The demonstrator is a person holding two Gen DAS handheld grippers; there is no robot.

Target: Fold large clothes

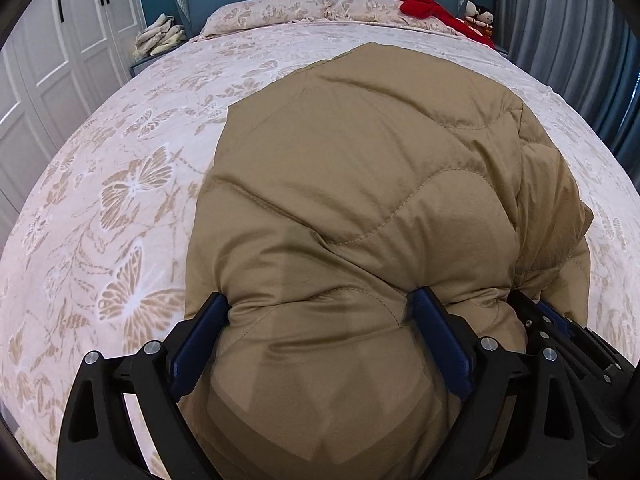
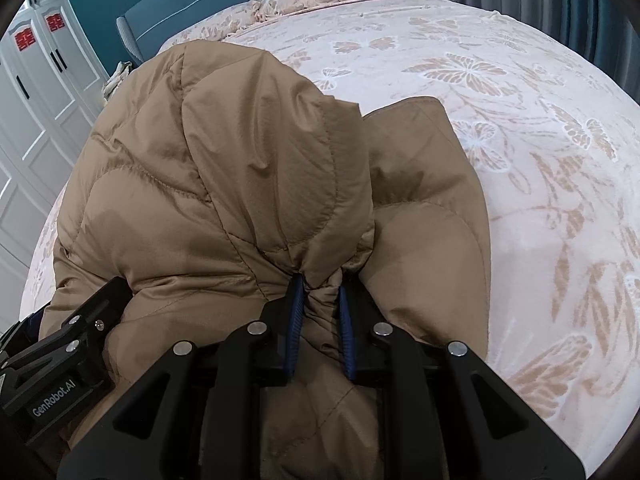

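Observation:
A tan quilted down jacket [image 1: 360,160] lies bunched on the bed, its hood side [image 2: 248,140] rising in front of the right wrist camera. My left gripper [image 1: 318,298] has its jaws spread wide around a thick puffy fold at the jacket's near edge. Both blue pads [image 1: 200,340] dent the fabric. My right gripper [image 2: 319,284] is nearly shut, pinching a gathered bunch of the jacket's cloth between its pads. The two grippers sit side by side: the right one shows at the left view's right edge [image 1: 560,332], and the left one at the right view's lower left [image 2: 76,336].
The bedspread [image 1: 120,200] is pale with a butterfly print and spreads wide around the jacket. Pillows [image 1: 272,10], a red garment [image 1: 428,6] and small dolls [image 1: 478,14] lie by the blue headboard. White wardrobe doors [image 1: 40,80] stand left, grey curtains [image 1: 560,20] right.

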